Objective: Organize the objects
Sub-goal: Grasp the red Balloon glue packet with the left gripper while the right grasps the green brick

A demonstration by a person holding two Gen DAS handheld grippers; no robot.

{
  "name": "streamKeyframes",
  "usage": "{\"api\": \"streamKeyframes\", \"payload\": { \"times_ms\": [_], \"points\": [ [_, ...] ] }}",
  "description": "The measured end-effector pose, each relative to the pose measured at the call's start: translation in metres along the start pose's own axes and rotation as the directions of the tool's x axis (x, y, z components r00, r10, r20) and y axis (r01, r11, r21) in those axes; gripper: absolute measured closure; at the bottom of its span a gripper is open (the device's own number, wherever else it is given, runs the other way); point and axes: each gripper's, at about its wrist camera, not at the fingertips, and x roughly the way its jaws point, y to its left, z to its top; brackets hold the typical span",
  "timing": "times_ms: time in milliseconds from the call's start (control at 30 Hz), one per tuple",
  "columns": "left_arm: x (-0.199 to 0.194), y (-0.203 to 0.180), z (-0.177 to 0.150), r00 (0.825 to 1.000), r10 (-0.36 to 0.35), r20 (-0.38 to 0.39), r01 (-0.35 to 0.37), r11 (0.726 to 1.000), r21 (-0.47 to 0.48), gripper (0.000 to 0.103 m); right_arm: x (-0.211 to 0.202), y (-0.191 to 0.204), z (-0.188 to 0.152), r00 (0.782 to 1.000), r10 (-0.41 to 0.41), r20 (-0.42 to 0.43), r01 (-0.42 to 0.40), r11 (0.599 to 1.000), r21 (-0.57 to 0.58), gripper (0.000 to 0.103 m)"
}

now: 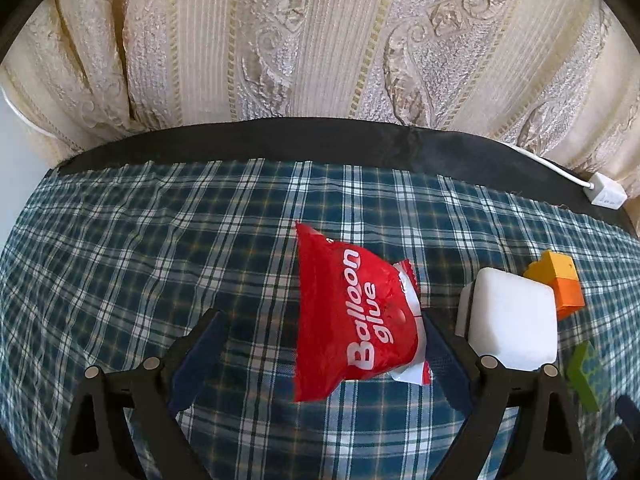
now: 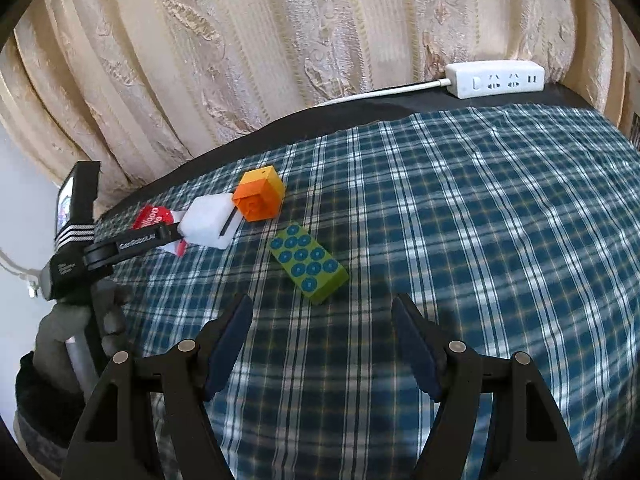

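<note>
A red "Balloon glue" packet (image 1: 352,320) lies on the checked cloth between the wide-apart fingers of my left gripper (image 1: 322,314), close to the right finger; no pad presses on it. To its right stand a white box (image 1: 512,320), an orange and yellow block (image 1: 560,280) and a green block (image 1: 586,376). The right wrist view shows the green block (image 2: 308,262) with its blue dots just ahead of my open right gripper (image 2: 322,308), which has nothing between its fingers. Farther left there are the orange block (image 2: 260,196), the white box (image 2: 210,220) and the packet (image 2: 152,216).
A blue checked cloth (image 2: 480,220) covers the table, whose black far edge (image 1: 320,140) meets a cream patterned curtain (image 1: 320,40). A white power strip (image 2: 496,79) with its cable lies at the back right edge. A grey-gloved hand (image 2: 60,320) holds the left gripper's handle.
</note>
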Motion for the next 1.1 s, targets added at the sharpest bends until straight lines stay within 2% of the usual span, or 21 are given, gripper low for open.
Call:
{"api": "streamKeyframes", "payload": {
  "times_ms": [67,267,400,567,633,900,1000,1100],
  "points": [
    [-0.001,0.001,0.000,1.000,-0.012,0.007,0.012,1.000,0.003,0.007,0.006,0.000,0.003,1.000,-0.013,0.000,0.013,1.000,-0.009,0.030],
    [-0.008,0.002,0.000,0.998,-0.060,0.035,0.060,0.998,-0.003,0.017,0.021,0.004,0.016,0.999,-0.032,0.003,0.033,0.998,-0.046,0.030],
    [-0.013,0.002,0.001,0.996,-0.073,0.047,0.073,0.997,0.000,0.029,0.034,0.013,0.021,0.999,-0.040,-0.006,0.039,0.995,-0.086,0.030],
    [-0.016,0.002,0.002,0.995,-0.079,0.060,0.079,0.997,0.007,0.052,0.043,0.027,0.018,0.998,-0.058,-0.017,0.054,0.985,-0.161,0.030],
    [-0.016,0.003,0.002,0.994,-0.093,0.060,0.093,0.996,0.004,0.055,0.044,0.030,0.017,0.998,-0.056,-0.021,0.052,0.981,-0.187,0.031],
    [-0.020,0.006,-0.001,0.990,-0.129,0.065,0.129,0.992,0.011,0.058,0.045,0.035,0.015,0.996,-0.087,-0.009,0.082,0.970,-0.227,0.065],
    [-0.023,0.006,-0.002,0.989,-0.133,0.071,0.132,0.991,0.015,0.058,0.042,0.031,0.014,0.996,-0.087,-0.007,0.083,0.973,-0.216,0.071],
    [-0.028,0.006,-0.002,0.987,-0.140,0.083,0.139,0.990,0.014,0.058,0.039,0.028,0.012,0.997,-0.082,-0.009,0.079,0.977,-0.199,0.072]
  ]
}}
